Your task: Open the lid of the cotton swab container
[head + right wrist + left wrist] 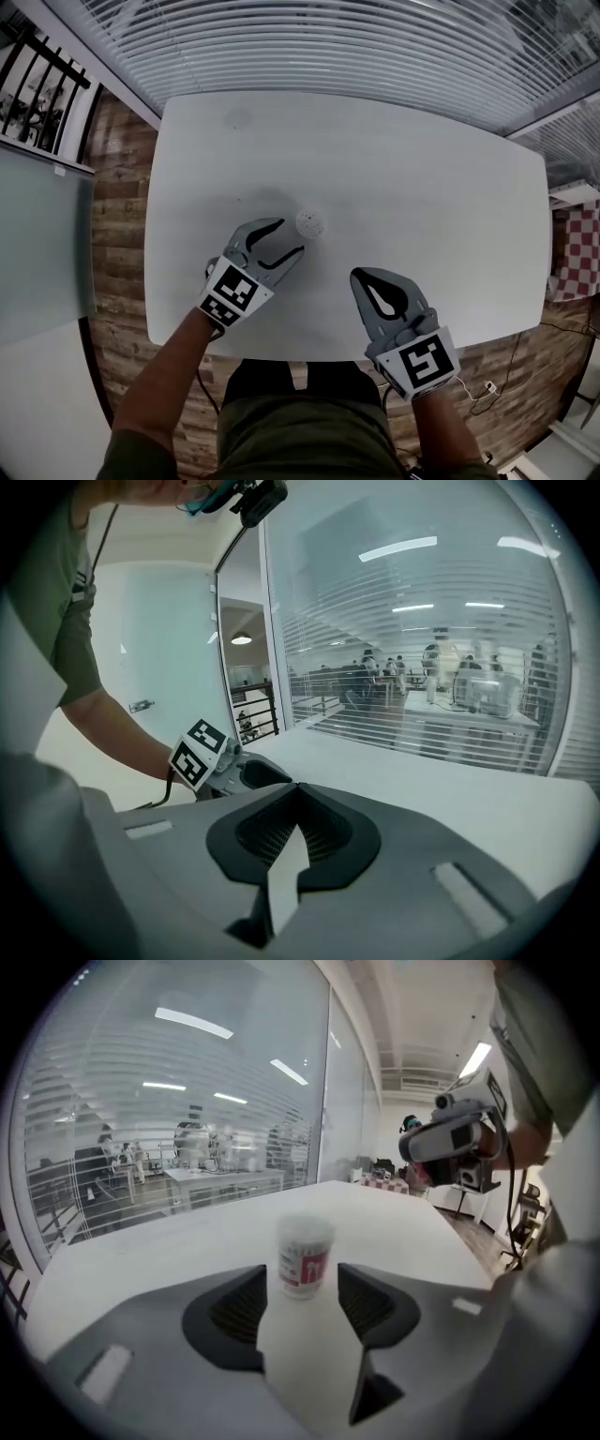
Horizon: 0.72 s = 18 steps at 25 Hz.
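Glass walls with slatted blinds stand round a white worktop [422, 178] on a wood-plank floor. Left hand-held gripper [291, 236] is held low over the worktop with its jaws wide apart and nothing gripped. The container [310, 223], a small clear tub with a red and white label, stands upright just ahead of the gap between those jaws. Neither pad touches it. Right hand-held gripper [360, 276] has its jaws pressed together with nothing between them. It is held over the near part of the worktop. The container lies ahead of it and to its left, apart from its tips. Both hand-held grippers point away from the person and tilt downward.
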Each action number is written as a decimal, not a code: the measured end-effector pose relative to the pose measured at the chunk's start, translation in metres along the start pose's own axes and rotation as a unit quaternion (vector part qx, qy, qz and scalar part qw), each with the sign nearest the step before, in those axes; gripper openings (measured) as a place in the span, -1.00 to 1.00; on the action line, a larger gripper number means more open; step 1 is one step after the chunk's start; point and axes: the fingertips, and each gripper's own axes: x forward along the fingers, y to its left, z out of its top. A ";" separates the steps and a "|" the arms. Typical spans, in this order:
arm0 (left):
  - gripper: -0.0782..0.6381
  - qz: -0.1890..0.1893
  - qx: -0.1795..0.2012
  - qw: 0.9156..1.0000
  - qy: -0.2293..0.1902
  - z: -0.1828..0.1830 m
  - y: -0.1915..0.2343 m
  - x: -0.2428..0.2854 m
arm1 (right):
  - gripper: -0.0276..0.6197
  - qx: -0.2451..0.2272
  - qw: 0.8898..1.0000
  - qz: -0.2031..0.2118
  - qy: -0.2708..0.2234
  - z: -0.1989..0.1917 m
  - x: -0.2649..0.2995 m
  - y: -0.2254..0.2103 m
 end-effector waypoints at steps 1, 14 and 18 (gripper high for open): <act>-0.15 -0.003 0.006 1.000 0.002 0.000 0.001 0.003 | -0.89 0.000 1.000 0.000 0.001 -0.002 0.001 0.000; -0.05 -0.035 0.081 0.995 0.041 -0.008 0.005 0.029 | -0.89 0.013 1.000 0.001 0.011 -0.022 0.007 0.004; -0.05 -0.045 0.099 0.993 0.048 -0.008 0.003 0.035 | -0.89 0.022 1.000 -0.001 0.013 -0.021 0.005 0.002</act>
